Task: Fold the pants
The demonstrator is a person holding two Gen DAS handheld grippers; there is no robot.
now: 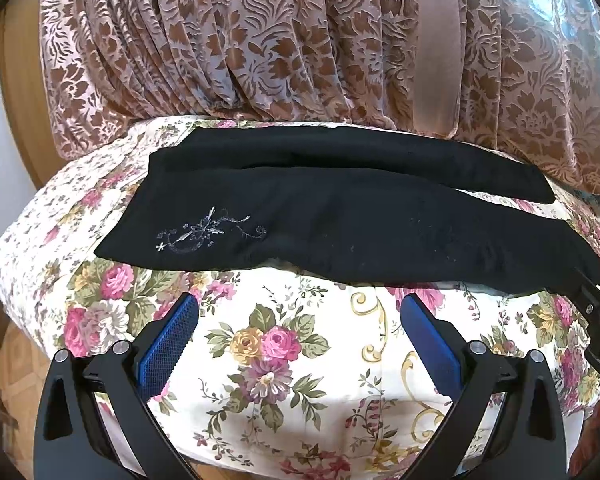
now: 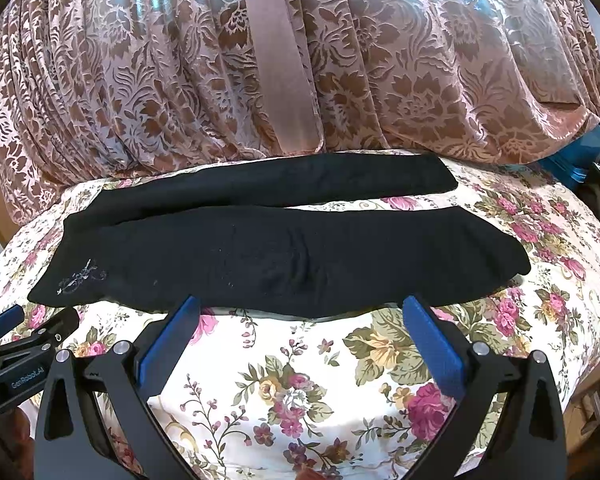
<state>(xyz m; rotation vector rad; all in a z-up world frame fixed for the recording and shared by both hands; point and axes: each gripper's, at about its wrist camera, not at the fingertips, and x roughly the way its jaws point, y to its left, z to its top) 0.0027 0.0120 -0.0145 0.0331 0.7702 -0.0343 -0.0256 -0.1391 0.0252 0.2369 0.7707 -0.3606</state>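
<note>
On the floral bedsheet point(image 1: 300, 360) in left wrist view, black pants point(image 1: 320, 216) lie flat w/ both legs side by side, just below the brown curtain point(image 1: 260, 40); left gripper point(image 1: 299, 312) hangs near the pants' near edge, fingers spread wide, holding nothing. Right wrist view: right gripper point(image 2: 300, 312) also spread wide & empty, tips just at the pants' point(image 2: 280, 256) near edge, left gripper point(image 2: 24, 340) beside the embroidered end.
</note>
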